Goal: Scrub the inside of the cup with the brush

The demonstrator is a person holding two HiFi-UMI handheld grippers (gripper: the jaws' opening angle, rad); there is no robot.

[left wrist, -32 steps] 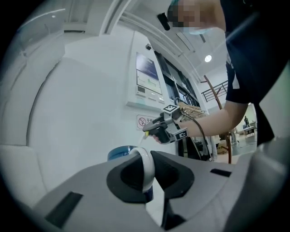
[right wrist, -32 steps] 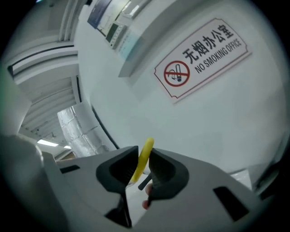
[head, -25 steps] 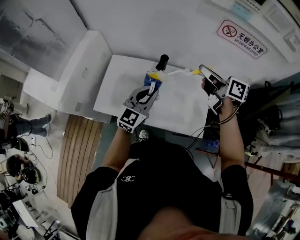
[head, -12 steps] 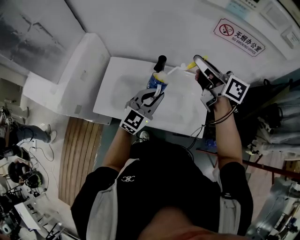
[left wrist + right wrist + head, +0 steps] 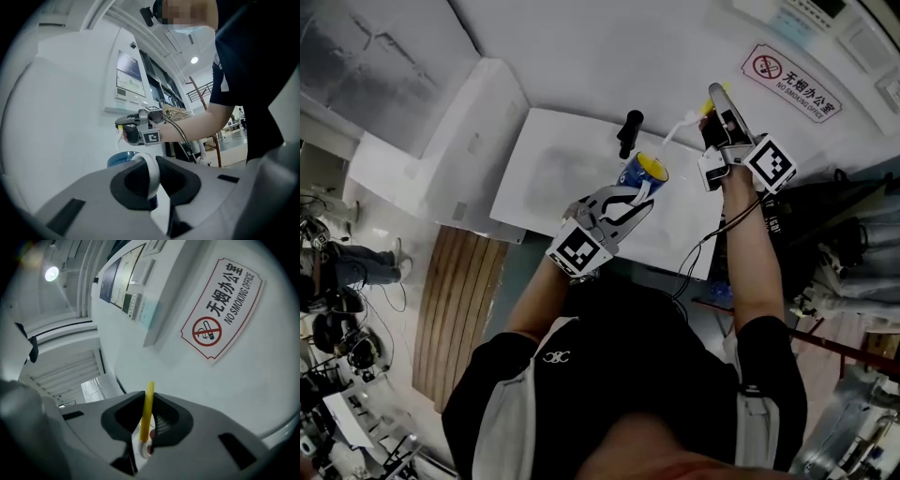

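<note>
My left gripper [image 5: 630, 200] is shut on the white handle [image 5: 151, 169] of a blue cup [image 5: 643, 174] with a yellow inside. It holds the cup above the white table [image 5: 534, 178], mouth tilted toward the right. The cup's blue wall [image 5: 120, 158] shows just past the jaws in the left gripper view. My right gripper [image 5: 714, 105] is shut on the brush's yellow handle [image 5: 148, 404]. The brush's white end [image 5: 677, 134] points down toward the cup's mouth, a little above its rim. In the left gripper view the right gripper [image 5: 123, 132] hangs above the cup.
A black cylinder [image 5: 628, 131] stands on the table's far edge, just left of the cup. A white wall with a no-smoking sign [image 5: 787, 82] is close behind the right gripper. A wooden slatted board [image 5: 455, 309] lies on the floor at the left.
Both grippers have risen and shifted right. The cup has come up off the table and tilted toward the brush. The brush has gone up with the right gripper.
</note>
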